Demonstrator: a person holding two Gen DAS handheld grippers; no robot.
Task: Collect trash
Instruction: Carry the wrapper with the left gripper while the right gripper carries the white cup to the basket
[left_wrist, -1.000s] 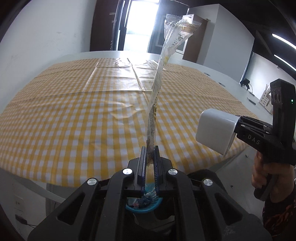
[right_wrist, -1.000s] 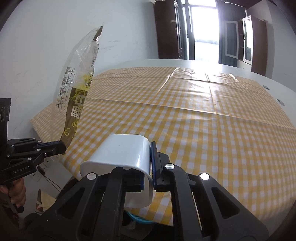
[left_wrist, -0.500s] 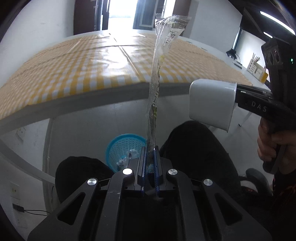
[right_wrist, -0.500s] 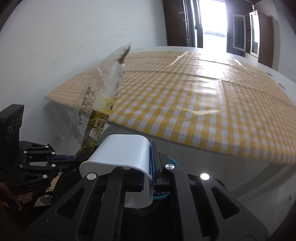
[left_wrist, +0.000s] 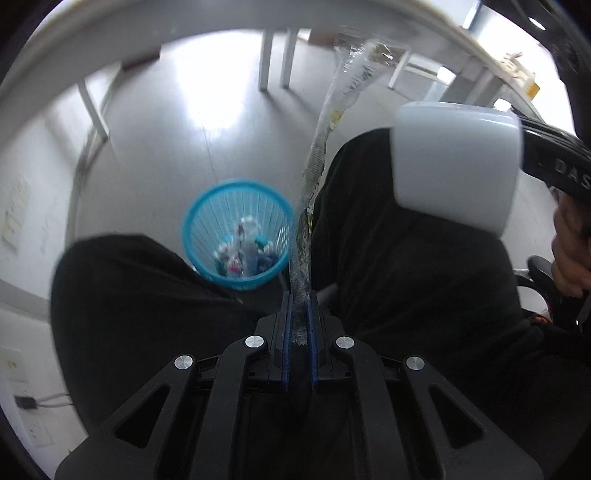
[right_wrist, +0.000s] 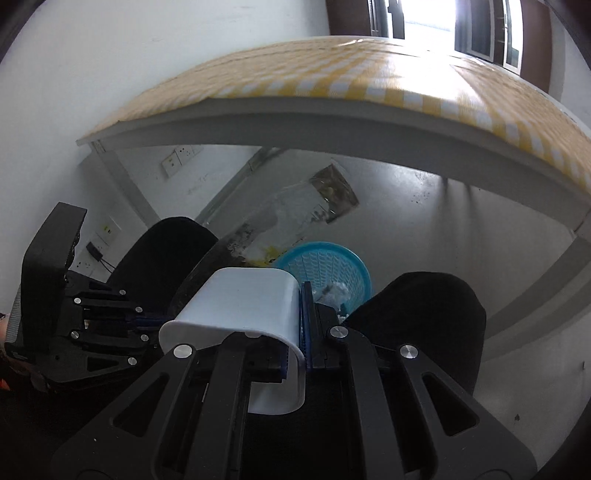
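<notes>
1. Left gripper (left_wrist: 299, 295): its jaws are clamping the lower end of a clear plastic wrapper (left_wrist: 317, 158). In the right wrist view the same gripper (right_wrist: 147, 319) is sitting at the left, its fingertips hidden behind the cup.

2. Clear plastic wrapper: a long, narrow, crinkled sleeve with yellow and dark print. It is rising from the left jaws up and away, its free end hanging in the air below the table edge. In the right wrist view the wrapper (right_wrist: 295, 218) is slanting above the basket, its brown-printed end pointing up and right.

3. Right gripper (right_wrist: 301, 321): its jaws are pinching one wall of a white plastic cup (right_wrist: 243, 306), one finger inside the rim and one outside. In the left wrist view only the gripper's black body is showing at the right edge, behind the cup (left_wrist: 456, 164).

4. White plastic cup: a rounded-square tub, lying on its side in the grip, held in the air above the person's lap.

5. Blue basket (left_wrist: 195, 229): a mesh bin standing on the grey floor between the person's knees (left_wrist: 122, 280). It is holding crumpled white and coloured scraps (left_wrist: 245, 251). In the right wrist view the basket (right_wrist: 332, 258) is showing just beyond the cup.

6. Table (right_wrist: 332, 122): a pale-edged top under a yellow checked cloth (right_wrist: 369, 70), arching above the basket.
</notes>
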